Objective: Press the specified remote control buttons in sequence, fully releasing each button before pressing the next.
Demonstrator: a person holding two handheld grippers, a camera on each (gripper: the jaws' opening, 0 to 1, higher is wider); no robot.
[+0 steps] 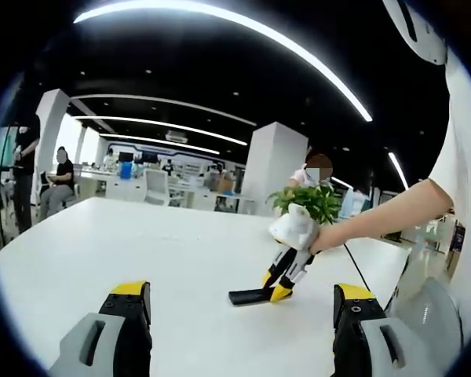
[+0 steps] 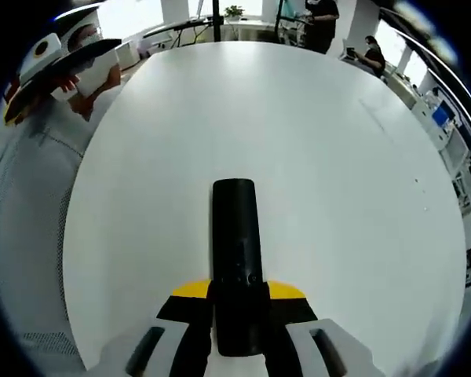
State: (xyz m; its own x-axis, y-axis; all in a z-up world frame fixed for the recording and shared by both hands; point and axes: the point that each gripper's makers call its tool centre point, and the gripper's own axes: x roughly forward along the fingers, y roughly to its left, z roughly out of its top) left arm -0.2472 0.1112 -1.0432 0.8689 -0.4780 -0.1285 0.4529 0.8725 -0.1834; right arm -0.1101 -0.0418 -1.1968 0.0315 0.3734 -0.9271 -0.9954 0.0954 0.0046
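A black remote control (image 2: 235, 228) lies lengthwise on the white table (image 2: 345, 196), its near end between the yellow-tipped jaws of my right gripper (image 2: 239, 292), which is shut on it. In the left gripper view the same remote control (image 1: 247, 297) lies flat at the table's middle, and the right gripper (image 1: 274, 287), held by a person's hand, comes down onto its right end. My left gripper (image 1: 242, 290) hovers above the table with its jaws wide apart and nothing between them. It also appears at the upper left as the left gripper (image 2: 16, 98), off the table's edge.
A small green potted plant (image 1: 310, 200) stands behind the hand. The table (image 1: 102, 251) is broad and bare around the remote. Seated and standing people, desks and white pillars are in the office beyond the far edge.
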